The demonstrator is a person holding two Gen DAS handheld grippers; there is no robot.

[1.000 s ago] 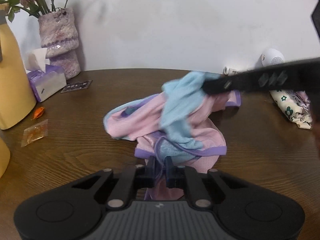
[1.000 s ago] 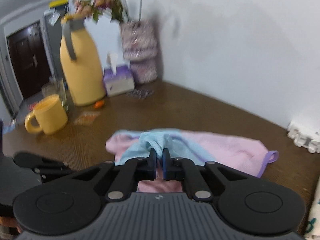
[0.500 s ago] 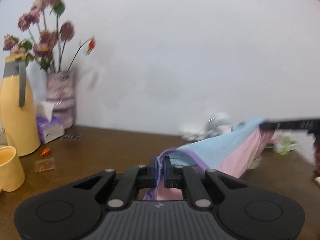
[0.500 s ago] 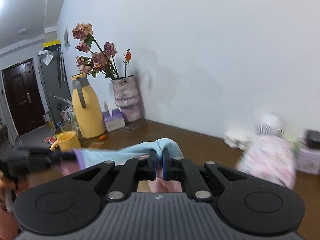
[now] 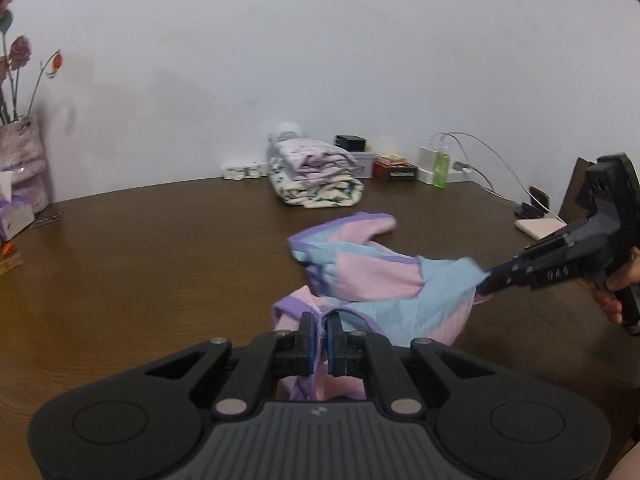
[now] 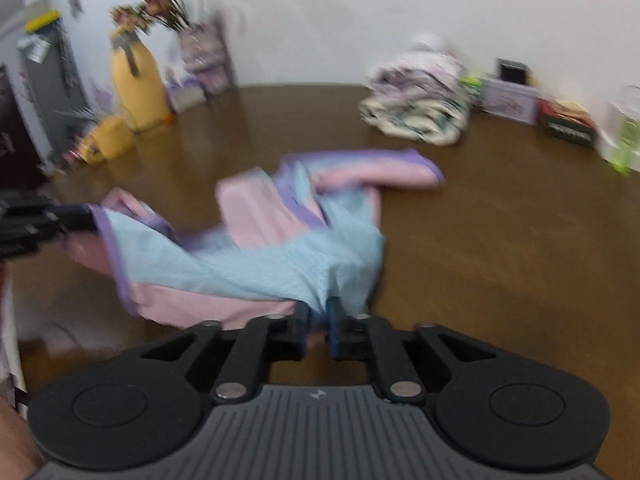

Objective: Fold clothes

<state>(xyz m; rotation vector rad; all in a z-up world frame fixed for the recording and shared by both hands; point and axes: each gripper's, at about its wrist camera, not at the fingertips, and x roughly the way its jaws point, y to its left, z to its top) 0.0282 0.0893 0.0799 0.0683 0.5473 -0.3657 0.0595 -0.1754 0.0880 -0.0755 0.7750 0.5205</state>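
The brown wooden bench [image 5: 160,264] carries a thin, mesh-like pink, blue and purple garment [image 5: 360,276], stretched between 2 grippers. The left gripper [image 5: 319,334] is clamped on its purple hem. The right gripper [image 6: 318,330] has just been opening its jaws, blue cloth apparently loose between them. That corner may slip and bunch, spoiling the spread.

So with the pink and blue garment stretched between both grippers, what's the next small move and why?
Probably draw the right gripper back: its jaws have just been opening, with blue cloth between them. The left gripper pinches the garment, which lies bunched on the table.
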